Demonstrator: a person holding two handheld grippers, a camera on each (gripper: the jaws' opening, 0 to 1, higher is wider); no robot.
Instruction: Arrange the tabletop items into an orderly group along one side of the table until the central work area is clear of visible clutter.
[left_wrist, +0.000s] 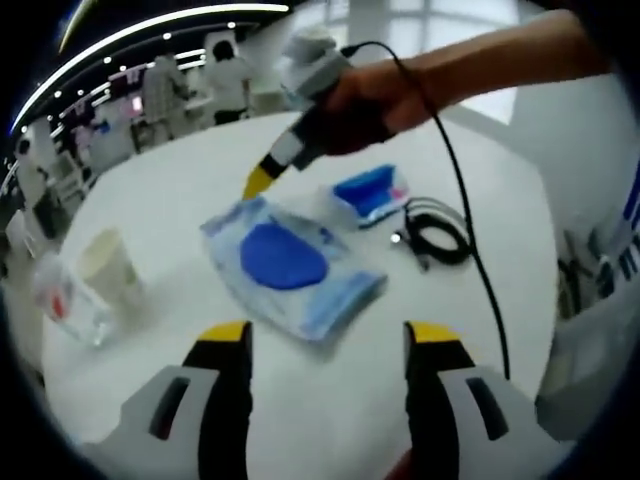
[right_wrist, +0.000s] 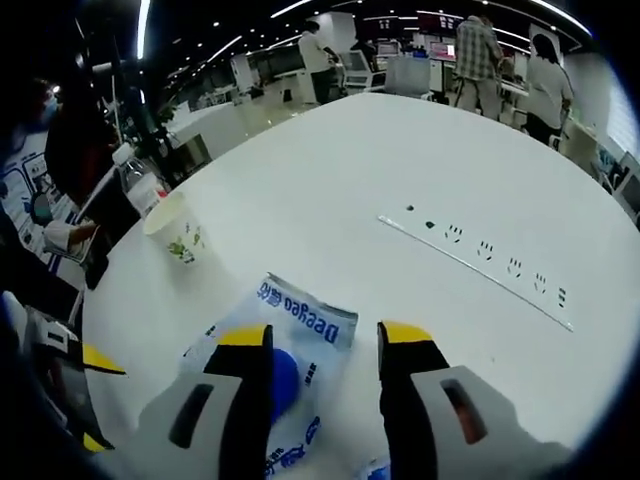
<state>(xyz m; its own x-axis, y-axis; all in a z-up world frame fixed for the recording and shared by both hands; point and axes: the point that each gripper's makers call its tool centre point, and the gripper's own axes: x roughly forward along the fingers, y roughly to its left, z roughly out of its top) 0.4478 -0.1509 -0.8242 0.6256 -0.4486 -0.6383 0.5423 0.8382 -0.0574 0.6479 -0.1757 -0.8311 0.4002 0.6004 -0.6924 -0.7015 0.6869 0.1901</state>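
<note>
Mid-table, the wipes pack, cup and cable lie scattered — little done; my grippers gape empty.

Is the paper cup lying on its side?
No, the paper cup stands upright on the table, beside a water bottle.

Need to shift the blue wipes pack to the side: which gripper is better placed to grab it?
Right, probably. The right gripper hangs directly over the wipes pack, jaws open. The left gripper, also open, sits short of it.
</note>
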